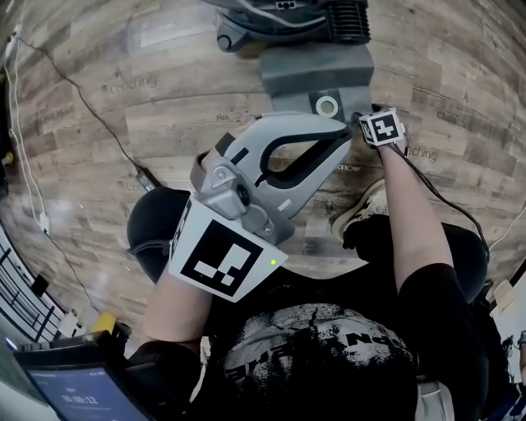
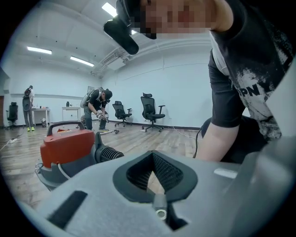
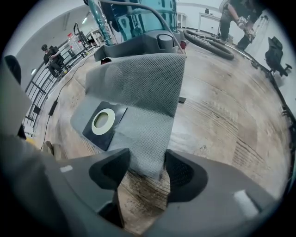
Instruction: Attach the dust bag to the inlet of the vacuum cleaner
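**Two hand-held grippers, one bag hem: pinch pending**

R hand-held gripper (image 3: 147,162) points steeply down w/ jaws spread, straddling the near hem of the dust bag (image 3: 138,88); pads aren't pressing the fabric yet. L hand-held gripper (image 2: 152,155) is pressed together w/ nothing in it, aimed roughly level across the room. Bag lies flat on the floor (image 1: 123,123), no floor edge near, just short of the vacuum cleaner (image 1: 283,16). Its dark collar w/ pale ring (image 3: 103,121) faces up.

Step in hand, prob.: grab the bag. To do it well, close squarely on the hem w/ enough cloth that it won't slip. Thin fabric will likely sag, so L should prob. take the stiffer collar side before lining ring up w/ inlet.
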